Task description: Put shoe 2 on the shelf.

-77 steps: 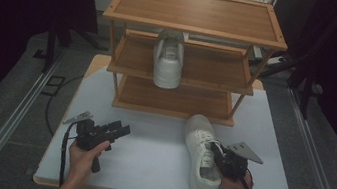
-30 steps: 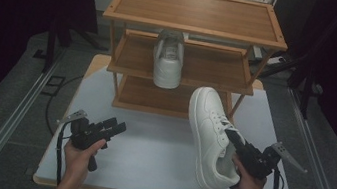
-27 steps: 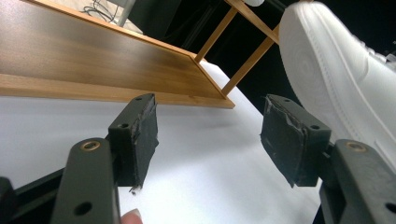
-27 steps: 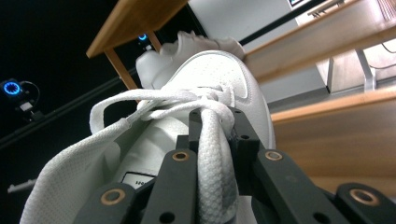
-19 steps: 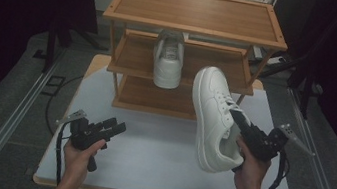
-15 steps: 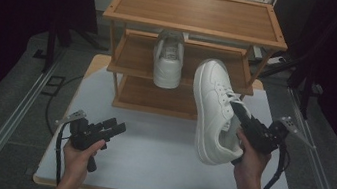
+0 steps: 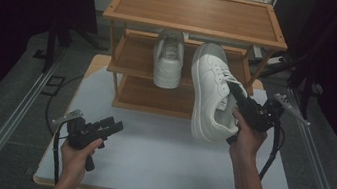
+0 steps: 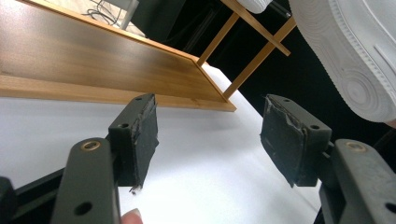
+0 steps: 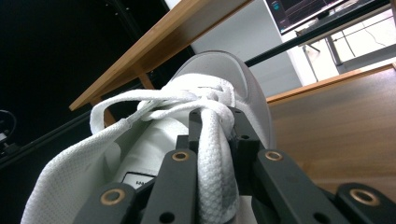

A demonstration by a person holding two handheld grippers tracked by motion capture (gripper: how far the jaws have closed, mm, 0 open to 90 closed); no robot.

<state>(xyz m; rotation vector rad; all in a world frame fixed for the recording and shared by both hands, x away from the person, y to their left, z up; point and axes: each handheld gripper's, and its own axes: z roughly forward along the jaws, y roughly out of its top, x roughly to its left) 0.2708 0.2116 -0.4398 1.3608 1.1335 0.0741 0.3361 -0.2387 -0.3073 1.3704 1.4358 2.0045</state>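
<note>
My right gripper [image 7: 235,95] is shut on a white sneaker [image 7: 211,96], held in the air with its toe toward the middle shelf [image 7: 134,59] of the wooden rack. In the right gripper view the jaws clamp the sneaker's tongue and laces [image 9: 212,154], toe [image 9: 219,70] pointing away. A second white sneaker [image 7: 168,56] stands on the middle shelf, left of the held one. My left gripper [image 7: 113,126] rests low over the white table [image 7: 165,170] at front left, open with nothing between its pads [image 8: 140,135]; the held sneaker's sole [image 8: 355,51] shows at that view's upper right.
The three-tier wooden rack [image 7: 196,10] stands at the back of the table; its bottom shelf [image 7: 153,100] and top are bare. Dark floor and metal rails [image 7: 12,111] flank the table. A cable [image 7: 272,150] trails from the right gripper.
The right gripper has lifted the sneaker off the table and carried it up and toward the rack's middle shelf. The left gripper has stayed in place.
</note>
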